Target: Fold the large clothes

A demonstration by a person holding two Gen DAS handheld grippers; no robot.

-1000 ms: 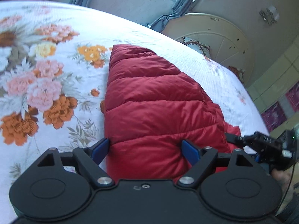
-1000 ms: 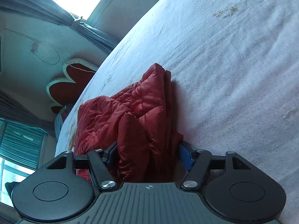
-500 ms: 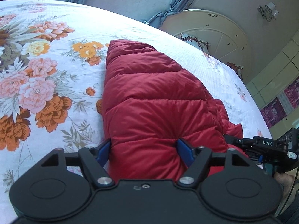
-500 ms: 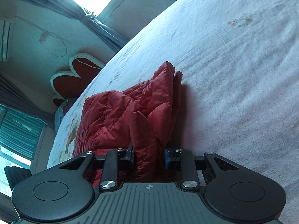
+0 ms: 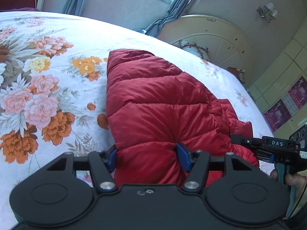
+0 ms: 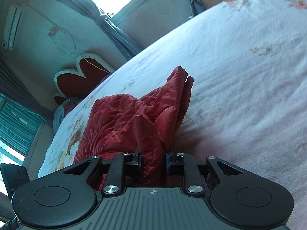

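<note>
A red quilted puffer jacket (image 5: 159, 103) lies folded lengthwise on the bed. In the left wrist view my left gripper (image 5: 146, 157) has its blue fingers pressed into the near edge of the jacket, pinching a thick bunch of it. In the right wrist view my right gripper (image 6: 153, 161) is shut on a narrow fold of the same jacket (image 6: 122, 118) at its other near corner. The right gripper also shows at the right edge of the left wrist view (image 5: 272, 147).
The bed has a white sheet with large orange and pink flowers (image 5: 42, 99). A cream rounded headboard (image 5: 211, 38) and curtained window stand behind. A red heart-shaped headboard (image 6: 80, 76) and an air conditioner (image 6: 13, 26) show in the right wrist view.
Both grippers closed on the jacket: the right gripper's fingers went from wide apart to tight on a fold, and the left gripper's fingers narrowed onto the near edge.
</note>
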